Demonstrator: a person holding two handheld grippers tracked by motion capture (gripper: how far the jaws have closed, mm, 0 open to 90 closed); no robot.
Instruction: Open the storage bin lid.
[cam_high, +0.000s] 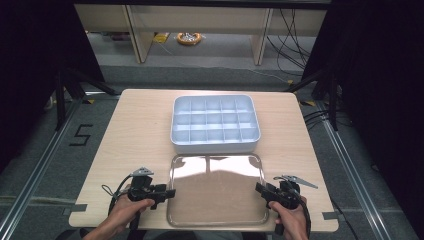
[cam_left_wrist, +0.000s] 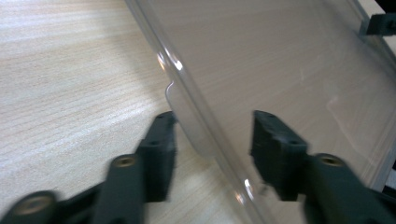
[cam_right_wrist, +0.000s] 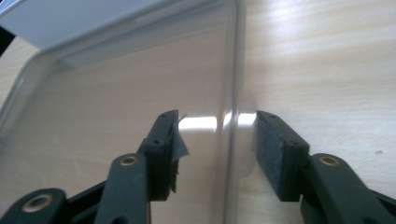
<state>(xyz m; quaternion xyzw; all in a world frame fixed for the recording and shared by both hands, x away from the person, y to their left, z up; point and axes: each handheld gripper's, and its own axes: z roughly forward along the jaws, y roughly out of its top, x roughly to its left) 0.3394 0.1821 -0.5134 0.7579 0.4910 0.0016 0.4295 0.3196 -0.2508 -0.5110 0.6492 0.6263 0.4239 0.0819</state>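
Observation:
A clear plastic lid (cam_high: 217, 190) lies flat on the wooden table, just in front of a white compartment box (cam_high: 215, 145). My left gripper (cam_high: 169, 193) is open at the lid's left edge. In the left gripper view the left gripper (cam_left_wrist: 212, 135) straddles the lid (cam_left_wrist: 280, 60) rim and its small tab (cam_left_wrist: 187, 112), one jaw outside and one over the lid. My right gripper (cam_high: 260, 189) is open at the lid's right edge. In the right gripper view the right gripper (cam_right_wrist: 217, 126) straddles the lid (cam_right_wrist: 116, 93) rim the same way, and neither jaw presses it.
The box has several empty compartments, and its white wall (cam_right_wrist: 70, 23) stands just beyond the lid. Bare tabletop (cam_high: 140, 125) lies to both sides of the box. The table's front edge runs just under the person's hands (cam_high: 127, 212).

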